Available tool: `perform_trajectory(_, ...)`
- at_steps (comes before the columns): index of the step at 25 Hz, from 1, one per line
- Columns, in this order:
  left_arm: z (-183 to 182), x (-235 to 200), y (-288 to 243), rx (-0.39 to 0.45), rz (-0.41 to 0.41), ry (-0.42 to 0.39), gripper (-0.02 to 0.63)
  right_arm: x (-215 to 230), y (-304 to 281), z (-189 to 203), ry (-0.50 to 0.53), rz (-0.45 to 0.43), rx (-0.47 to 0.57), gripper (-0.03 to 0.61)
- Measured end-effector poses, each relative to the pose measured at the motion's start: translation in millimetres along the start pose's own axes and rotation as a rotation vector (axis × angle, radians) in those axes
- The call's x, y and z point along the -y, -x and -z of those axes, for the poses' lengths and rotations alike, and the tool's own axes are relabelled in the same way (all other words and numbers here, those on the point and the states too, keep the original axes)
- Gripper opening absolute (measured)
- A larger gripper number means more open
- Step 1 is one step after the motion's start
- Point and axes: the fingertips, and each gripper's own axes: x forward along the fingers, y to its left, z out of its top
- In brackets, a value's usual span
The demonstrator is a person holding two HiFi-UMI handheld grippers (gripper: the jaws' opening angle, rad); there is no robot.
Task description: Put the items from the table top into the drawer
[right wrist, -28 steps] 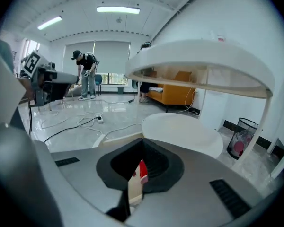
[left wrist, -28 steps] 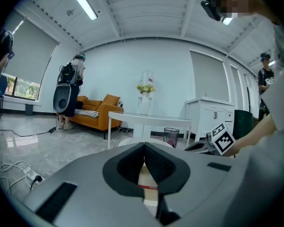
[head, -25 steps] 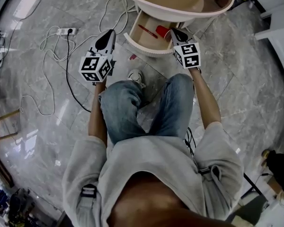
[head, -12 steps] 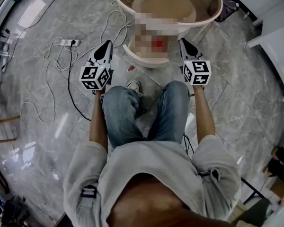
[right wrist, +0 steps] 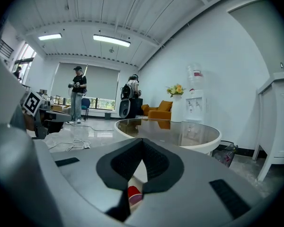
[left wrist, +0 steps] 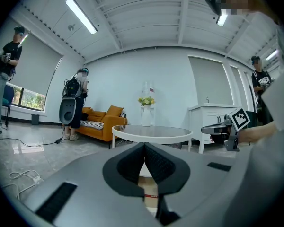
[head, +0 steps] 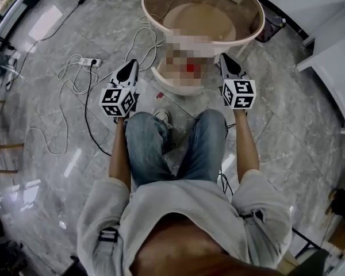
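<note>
A round glass-topped table point(head: 250, 30) stands in front of my knees in the head view. Its open drawer point(head: 161, 80) juts toward me, mostly under a mosaic patch with a red spot in it. My left gripper point(head: 129, 68) hangs left of the drawer, shut and empty. My right gripper point(head: 225, 57) hangs right of it, also shut and empty. In the left gripper view the pads point(left wrist: 154, 162) meet with the table point(left wrist: 151, 131) beyond. In the right gripper view a red cup point(right wrist: 134, 194) shows below the closed jaws.
A power strip point(head: 89, 61) and loose white and black cables lie on the marble floor at the left. White cabinets point(head: 333, 68) stand at the right, with a dark bin point(head: 273, 30) by the table. An orange sofa point(left wrist: 102, 122) and several people are farther off.
Both grippers have risen and drawn back from the drawer, the right one more. The right tip was at the drawer mouth by the red cup. The whole tabletop has come into the head view.
</note>
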Motion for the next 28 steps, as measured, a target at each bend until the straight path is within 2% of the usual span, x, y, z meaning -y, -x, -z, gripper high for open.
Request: perform_trajectory(28, 3.5, -0.2, 0.1, 0.006, 0.014, 0.014, 0.015, -4.1, 4.6, 11.1, 0.024, 0.019, -0.033, 0.023)
